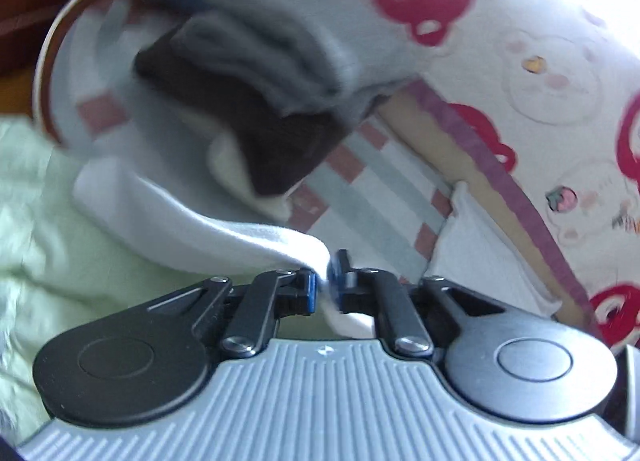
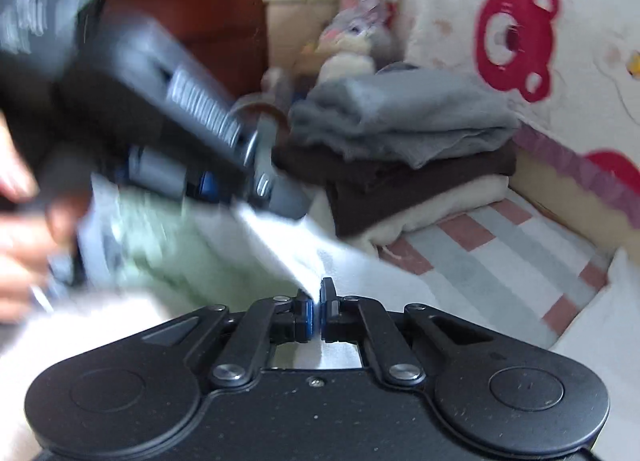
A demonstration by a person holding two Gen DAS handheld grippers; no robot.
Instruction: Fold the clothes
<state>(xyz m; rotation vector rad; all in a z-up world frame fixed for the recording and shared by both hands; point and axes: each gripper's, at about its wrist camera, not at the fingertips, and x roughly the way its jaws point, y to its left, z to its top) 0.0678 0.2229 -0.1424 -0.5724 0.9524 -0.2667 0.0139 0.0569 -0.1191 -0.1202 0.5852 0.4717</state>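
Observation:
A white cloth [image 1: 192,229] hangs stretched between both grippers. My left gripper [image 1: 325,285] is shut on one edge of it, and a bit of cloth pokes out behind the pads. My right gripper [image 2: 318,301] is shut on another edge of the white cloth [image 2: 288,249]. In the right wrist view the left gripper [image 2: 272,197] shows blurred at the upper left, held by a person's hand [image 2: 16,181]. Beyond the cloth sits a folded stack: a grey garment [image 2: 400,117] on top, a dark brown one [image 2: 400,181] under it, a cream one [image 2: 432,209] at the bottom.
The stack rests on a striped sheet [image 2: 500,253]. A cream blanket with red bears [image 2: 520,45] rises along the right. Stuffed toys [image 2: 360,33] lie behind the stack. A pale green cloth [image 1: 40,221] lies crumpled at the left, under the white cloth.

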